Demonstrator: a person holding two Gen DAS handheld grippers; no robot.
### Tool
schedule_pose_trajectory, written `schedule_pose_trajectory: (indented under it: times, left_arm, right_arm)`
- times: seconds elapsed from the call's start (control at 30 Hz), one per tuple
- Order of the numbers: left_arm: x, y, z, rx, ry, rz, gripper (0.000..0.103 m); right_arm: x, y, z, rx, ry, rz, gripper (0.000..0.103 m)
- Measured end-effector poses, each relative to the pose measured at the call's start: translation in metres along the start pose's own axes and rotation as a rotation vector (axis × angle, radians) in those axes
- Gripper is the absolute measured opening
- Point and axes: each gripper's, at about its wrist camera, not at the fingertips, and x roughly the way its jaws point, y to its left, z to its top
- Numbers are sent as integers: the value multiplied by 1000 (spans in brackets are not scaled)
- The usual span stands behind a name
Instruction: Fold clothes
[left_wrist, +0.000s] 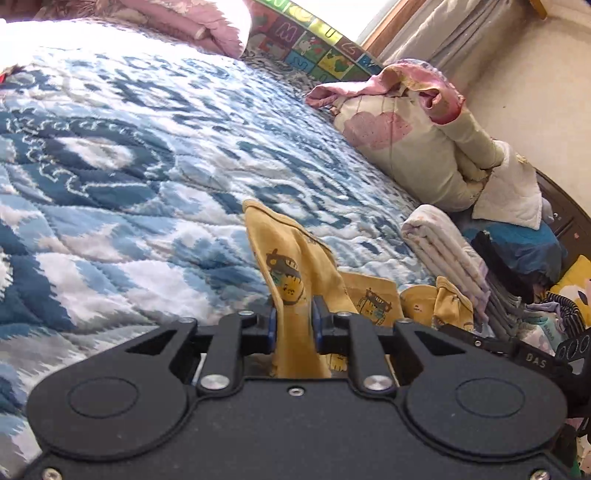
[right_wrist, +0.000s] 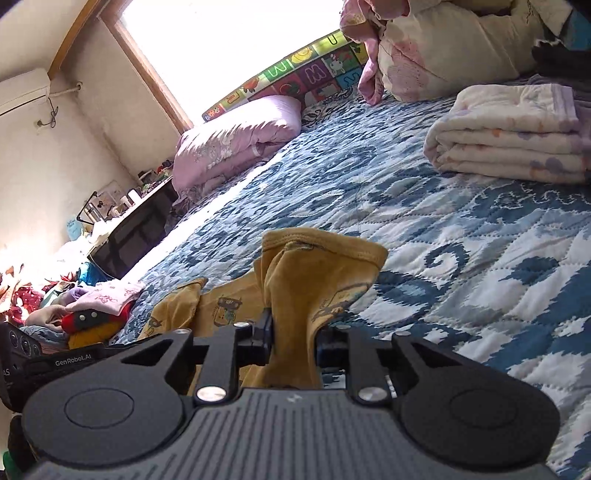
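here both grippers, left (left_wrist: 294, 325) and right (right_wrist: 294, 341), pinch the yellow garment (left_wrist: 291, 273), lifting it over the quilt (left_wrist: 129, 177) to fold.

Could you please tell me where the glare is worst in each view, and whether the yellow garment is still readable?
Left wrist view: the far corner of the blue-and-white quilted bedspread burns out to white at upper left. Right wrist view: the window is fully blown out. The yellow printed cotton garment stays sharp and evenly lit in both, its cartoon prints legible; fisheye distortion bends the bed edges.
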Motion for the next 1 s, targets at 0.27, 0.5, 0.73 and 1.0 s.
schedule_pose_trajectory:
  times: [0.27, 0.5, 0.73, 1.0]
  left_arm:
    - [-13, 20, 2, -94, -36, -1, 38]
    - [-10, 21, 1, -115, -51, 7, 15]
    - [-15, 21, 2, -102, -88, 14, 0]
    - [-29, 21, 7, -89, -161, 58, 0]
  right_arm:
    - [-8, -27, -2, 104, -17, -16, 76]
    - [-3, -52, -7, 208, -35, 10, 48]
    - [-5, -49, -7, 200, -69, 6, 4]
    - [-12, -50, -3, 199, -114, -3, 3]
